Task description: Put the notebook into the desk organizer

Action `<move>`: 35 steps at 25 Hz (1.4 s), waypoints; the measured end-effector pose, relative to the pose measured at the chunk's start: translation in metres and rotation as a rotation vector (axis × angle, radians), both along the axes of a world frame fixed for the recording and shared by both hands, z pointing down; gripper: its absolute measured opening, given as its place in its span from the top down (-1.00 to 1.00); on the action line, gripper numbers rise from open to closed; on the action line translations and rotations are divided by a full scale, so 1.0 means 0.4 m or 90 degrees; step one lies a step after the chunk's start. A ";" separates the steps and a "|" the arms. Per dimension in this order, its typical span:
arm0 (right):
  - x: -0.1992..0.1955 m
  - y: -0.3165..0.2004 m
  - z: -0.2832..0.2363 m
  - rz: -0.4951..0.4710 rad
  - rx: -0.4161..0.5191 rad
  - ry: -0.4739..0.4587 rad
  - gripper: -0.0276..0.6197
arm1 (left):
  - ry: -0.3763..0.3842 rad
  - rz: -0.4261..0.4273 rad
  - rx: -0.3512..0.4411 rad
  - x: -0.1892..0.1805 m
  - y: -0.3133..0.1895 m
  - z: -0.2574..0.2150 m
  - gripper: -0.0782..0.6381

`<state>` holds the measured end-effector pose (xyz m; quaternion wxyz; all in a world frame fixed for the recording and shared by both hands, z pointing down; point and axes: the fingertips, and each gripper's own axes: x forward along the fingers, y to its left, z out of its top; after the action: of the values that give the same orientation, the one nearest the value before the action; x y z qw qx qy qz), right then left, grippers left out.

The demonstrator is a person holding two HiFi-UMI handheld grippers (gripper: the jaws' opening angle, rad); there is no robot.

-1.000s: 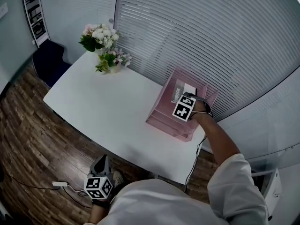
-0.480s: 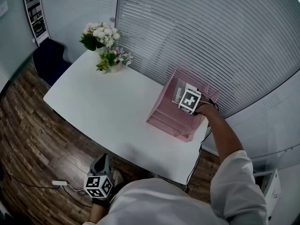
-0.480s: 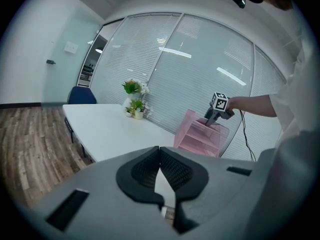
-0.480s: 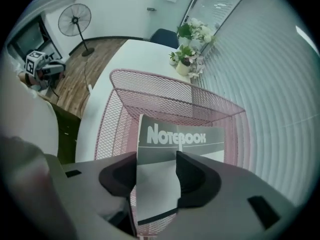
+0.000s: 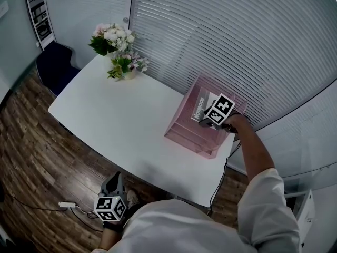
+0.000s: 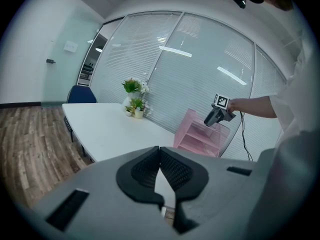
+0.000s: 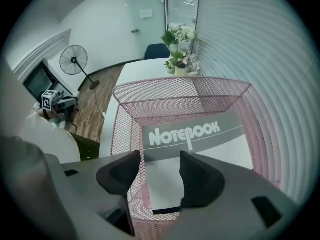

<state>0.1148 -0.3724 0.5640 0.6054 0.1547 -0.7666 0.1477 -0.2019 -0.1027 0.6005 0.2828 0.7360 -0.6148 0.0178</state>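
Observation:
The pink mesh desk organizer (image 5: 181, 128) stands at the right end of the white table (image 5: 116, 117). A white and grey notebook (image 7: 197, 141) printed "NOTEBOOK" lies in its top tray, seen also in the head view as the notebook (image 5: 199, 105). My right gripper (image 7: 160, 159) points steeply down over that tray. Its jaws have just been opening and stand open, the pads clear of the notebook below them. In the head view the right gripper (image 5: 206, 118) hangs over the organizer's top. My left gripper (image 5: 112, 185) is low beside the table's front edge, shut and empty.
Two flower pots (image 5: 120, 54) stand at the table's far left corner, with a blue chair (image 5: 55, 67) beyond. Slatted blinds (image 5: 221, 30) run close behind the organizer. A floor fan (image 7: 75, 61) stands on the wood floor, and a power strip (image 5: 67, 206) lies near my left side.
The right gripper has rolled and tipped downward over the organizer and opened its jaws, letting go of the notebook, which now lies in the top tray. The left gripper has not moved.

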 end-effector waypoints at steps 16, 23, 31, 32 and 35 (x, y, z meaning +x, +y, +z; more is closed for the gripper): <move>-0.003 -0.032 -0.009 0.183 0.040 -0.124 0.10 | 0.001 0.025 0.003 0.039 -0.029 -0.013 0.76; -0.020 -0.026 -0.045 0.251 0.113 -0.183 0.10 | -0.001 0.040 0.007 0.047 -0.042 -0.021 0.76; -0.045 0.064 -0.127 0.272 0.217 -0.284 0.15 | -0.005 0.054 0.006 0.058 -0.050 -0.024 0.76; -0.046 0.074 -0.136 0.275 0.230 -0.297 0.16 | -0.006 0.057 0.007 0.062 -0.053 -0.024 0.76; -0.046 0.105 -0.157 0.281 0.264 -0.324 0.16 | -0.008 0.066 0.009 0.074 -0.062 -0.026 0.76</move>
<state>0.0965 -0.3304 0.5012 0.3054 0.3930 -0.8543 0.1498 -0.1724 -0.1276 0.5899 0.2726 0.7686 -0.5779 0.0325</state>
